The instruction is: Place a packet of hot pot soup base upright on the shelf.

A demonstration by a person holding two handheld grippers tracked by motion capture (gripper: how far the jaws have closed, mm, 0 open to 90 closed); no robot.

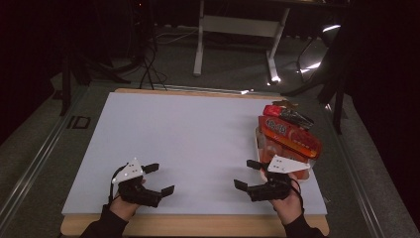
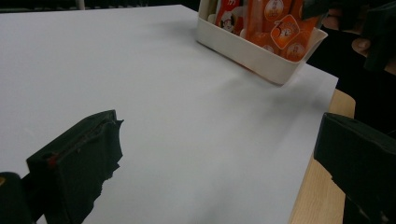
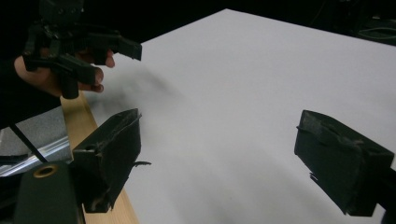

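Black jaws of left tool (image 1: 162, 178) stand wide apart w/ nothing between them, low over the near-left part of the white tabletop (image 1: 188, 139). In left gripper view, same wide gap, bare sheet under it. Right tool (image 1: 246, 174) also spread wide & empty, near the front edge, right of centre; right gripper view shows its jaws over bare white sheet, w/ left tool (image 3: 116, 51) & its hand (image 3: 56, 74) farther off by the wooden edge (image 3: 84, 123). Just beside the right hand (image 1: 287, 201), on its far-right side, sits a cream tray (image 2: 247, 51) at the tabletop's right edge, packed w/ orange-red snack packets (image 1: 289, 136); some lie stacked above the rim. Tray is near the right tool but not touching it; well apart from left tool.
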